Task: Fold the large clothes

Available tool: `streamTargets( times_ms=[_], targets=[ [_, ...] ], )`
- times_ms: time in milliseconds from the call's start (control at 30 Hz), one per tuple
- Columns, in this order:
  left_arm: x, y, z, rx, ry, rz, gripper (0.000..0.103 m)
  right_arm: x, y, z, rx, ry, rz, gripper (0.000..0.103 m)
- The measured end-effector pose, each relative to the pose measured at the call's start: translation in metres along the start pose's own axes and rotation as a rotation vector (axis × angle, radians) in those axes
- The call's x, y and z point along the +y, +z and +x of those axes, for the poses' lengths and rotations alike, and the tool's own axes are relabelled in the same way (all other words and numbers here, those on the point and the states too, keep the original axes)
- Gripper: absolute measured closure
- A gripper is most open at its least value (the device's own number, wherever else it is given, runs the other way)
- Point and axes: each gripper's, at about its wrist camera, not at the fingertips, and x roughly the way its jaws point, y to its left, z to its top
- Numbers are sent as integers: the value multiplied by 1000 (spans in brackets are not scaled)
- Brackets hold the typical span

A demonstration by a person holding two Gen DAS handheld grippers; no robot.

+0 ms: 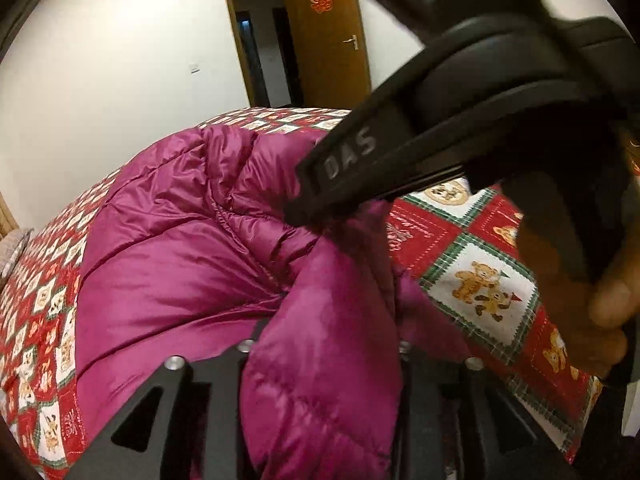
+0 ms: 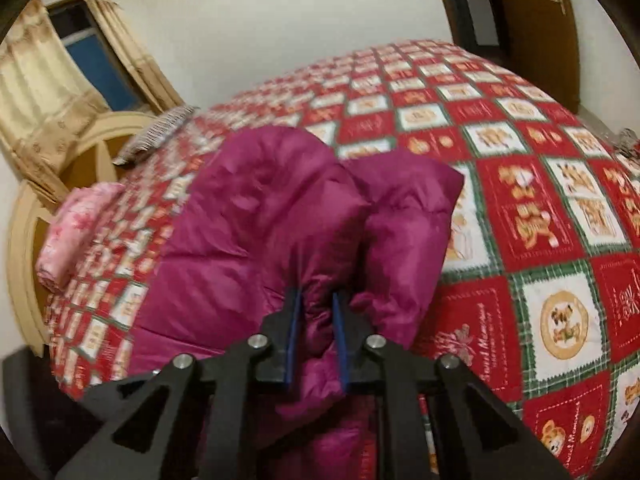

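A large magenta puffer jacket (image 1: 172, 248) lies on a bed with a red, green and white patchwork quilt (image 1: 480, 280). My left gripper (image 1: 324, 344) is shut on a thick fold of the jacket, which bulges up between its jaws and hides the fingertips. My right gripper (image 2: 316, 312) is shut on another fold of the same jacket (image 2: 260, 216), with its blue pads (image 2: 294, 320) pressed into the fabric. The right gripper's black body (image 1: 360, 168) crosses the left wrist view from the upper right, its tip in the jacket, held by a hand (image 1: 580, 300).
The quilt (image 2: 560, 220) covers the whole bed. A pink folded cloth (image 2: 76, 232) and a striped pillow (image 2: 156, 132) lie near the headboard (image 2: 48, 200). A curtained window (image 2: 92, 52) is behind it. A wooden door (image 1: 324, 36) stands open in the far wall.
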Motion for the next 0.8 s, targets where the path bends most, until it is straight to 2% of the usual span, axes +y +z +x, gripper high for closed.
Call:
streamTargets(
  times_ms=[133, 233, 300, 400, 567, 633, 700, 767, 800],
  targets=[
    [-15, -6, -11, -21, 6, 88, 53, -16, -4, 5, 42, 42, 52, 84],
    [-31, -18, -27, -41, 28, 207, 43, -25, -5, 13, 73, 69, 70, 84],
    [-39, -26, -37, -50, 31, 267, 42, -29, -5, 14, 82, 91, 85, 85],
    [-41, -35, -57, -54, 5, 304, 42, -33, -7, 16, 95, 110, 97, 87],
    [-25, -41, -96, -53, -97, 286, 39, -37, -10, 19, 97, 119, 102, 87],
    [-12, -43, -113, -45, -164, 251, 39, -40, -12, 20, 96, 130, 120, 88],
    [11, -41, -125, -29, -259, 151, 39, -41, -12, 18, 92, 129, 129, 88],
    [37, -36, -131, -20, -319, 36, 39, -39, -13, 12, 78, 116, 121, 88],
    [56, -30, -133, -19, -346, -49, 39, -36, -13, 9, 72, 107, 110, 83]
  ],
)
